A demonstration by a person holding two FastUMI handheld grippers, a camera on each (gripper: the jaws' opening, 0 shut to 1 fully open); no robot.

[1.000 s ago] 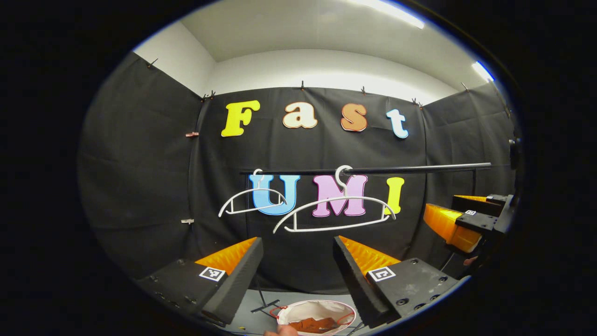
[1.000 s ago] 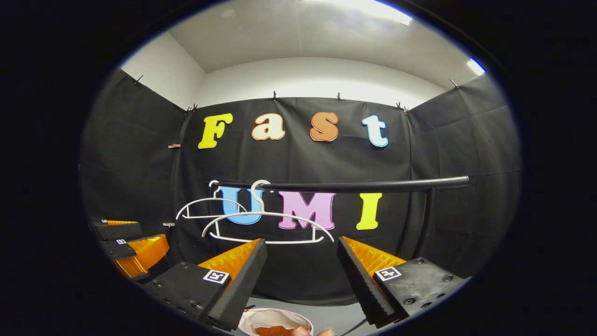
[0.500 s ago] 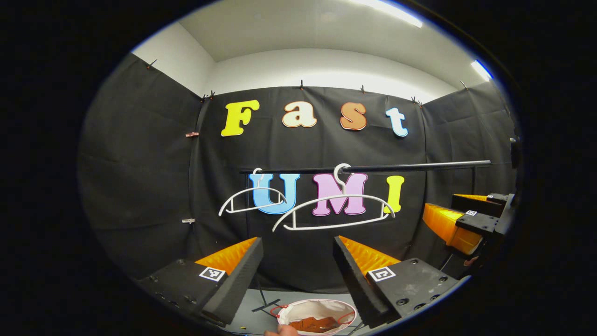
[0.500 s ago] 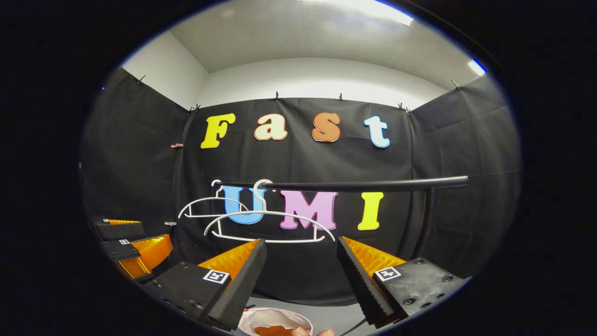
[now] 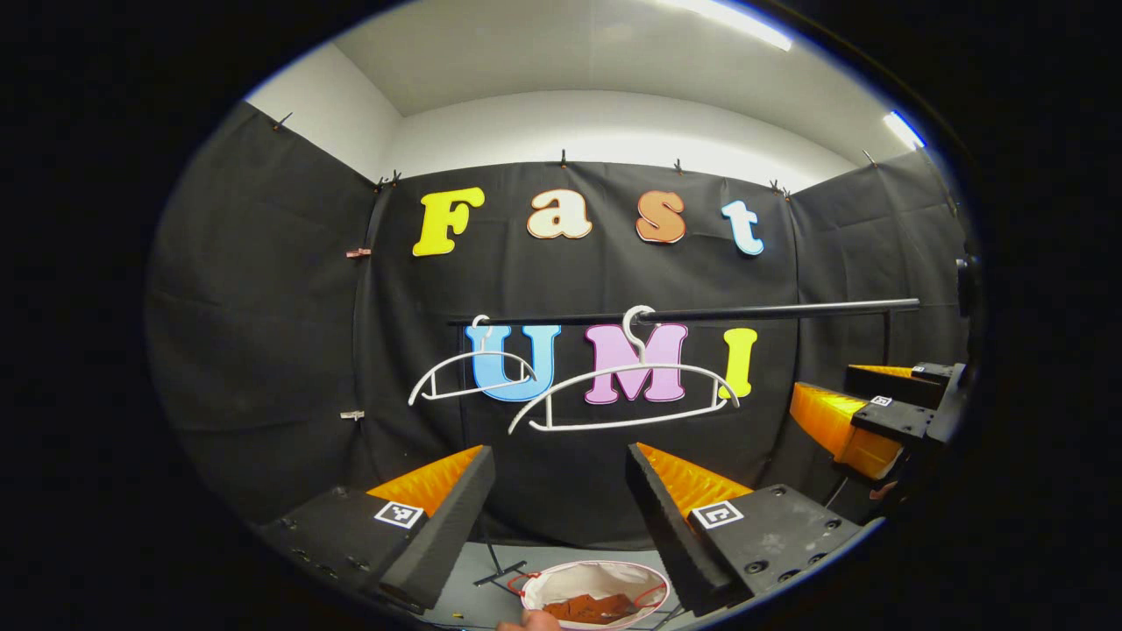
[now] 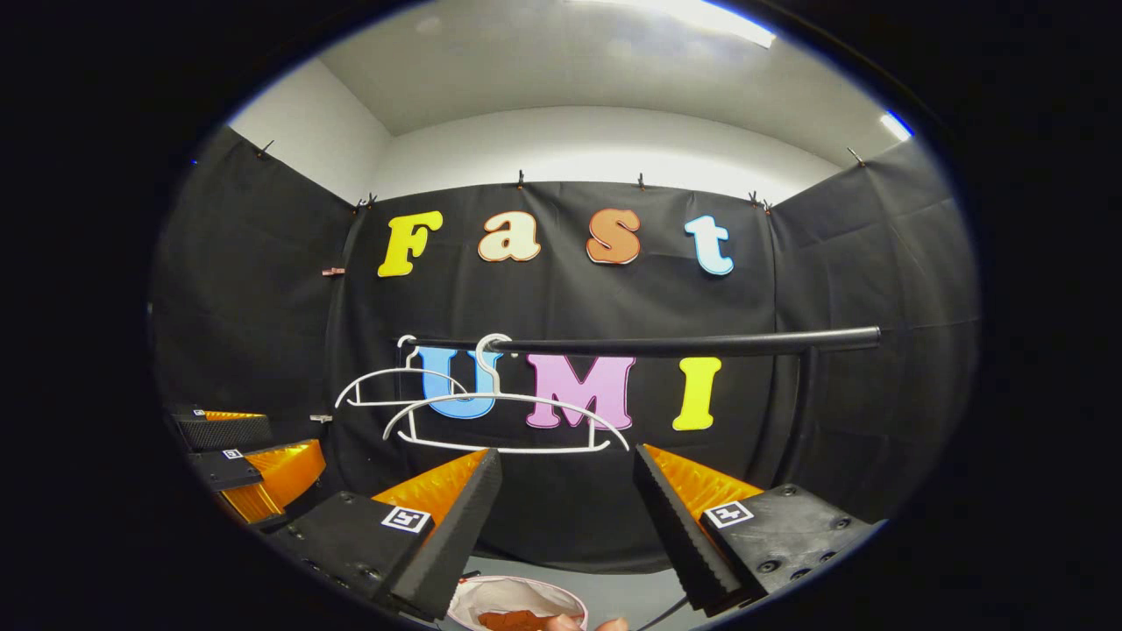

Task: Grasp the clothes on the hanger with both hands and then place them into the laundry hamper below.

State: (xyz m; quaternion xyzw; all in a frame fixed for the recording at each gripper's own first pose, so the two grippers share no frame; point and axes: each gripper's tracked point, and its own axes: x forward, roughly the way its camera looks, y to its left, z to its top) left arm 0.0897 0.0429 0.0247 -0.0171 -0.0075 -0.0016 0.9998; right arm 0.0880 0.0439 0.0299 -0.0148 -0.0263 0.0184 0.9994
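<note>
Clothes (image 5: 589, 607), a rust-coloured bundle, lie inside the white laundry hamper (image 5: 561, 580) on the grey floor, low between the fingers in both views, under a black rail (image 5: 701, 312) that carries two bare white hangers (image 5: 624, 396). Left gripper (image 5: 561, 478) and right gripper (image 6: 568, 478) are both raised and level with the hangers, jaws spread wide with nothing between them. Each gripper shows at the edge of the other's view, jaws parted.

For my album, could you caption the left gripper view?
Open left gripper faces two bare white hangers on a rail; brown clothes lie in the hamper.
</note>
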